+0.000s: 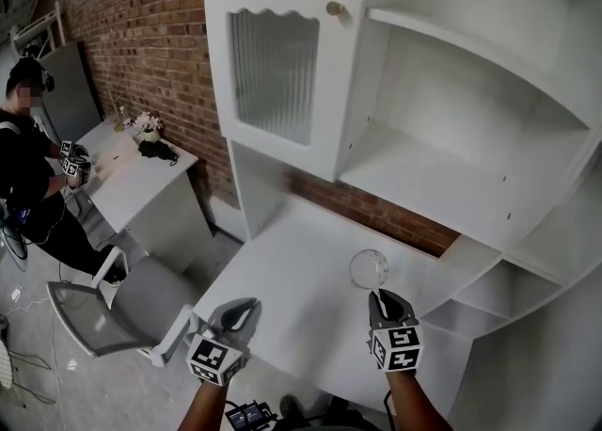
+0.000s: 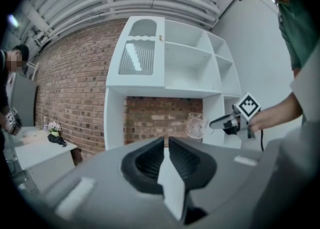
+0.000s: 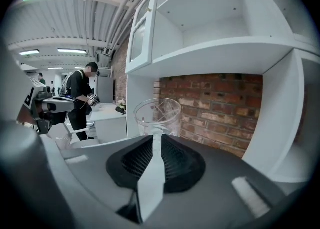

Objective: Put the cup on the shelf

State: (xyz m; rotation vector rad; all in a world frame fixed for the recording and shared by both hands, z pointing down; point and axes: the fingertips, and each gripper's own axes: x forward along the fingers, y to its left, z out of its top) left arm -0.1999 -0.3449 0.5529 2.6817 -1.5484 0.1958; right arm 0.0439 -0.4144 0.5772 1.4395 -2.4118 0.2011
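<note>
White worktop [image 1: 282, 279] by brick wall [image 1: 141, 34]: right tongs [image 1: 380, 299] clamped on cup [image 1: 369, 269] rim, cup held over worktop, below shelf [image 1: 414, 175]. Left tongs [image 1: 240, 311] together, empty. Cup grabbed; placing not yet done.
</note>
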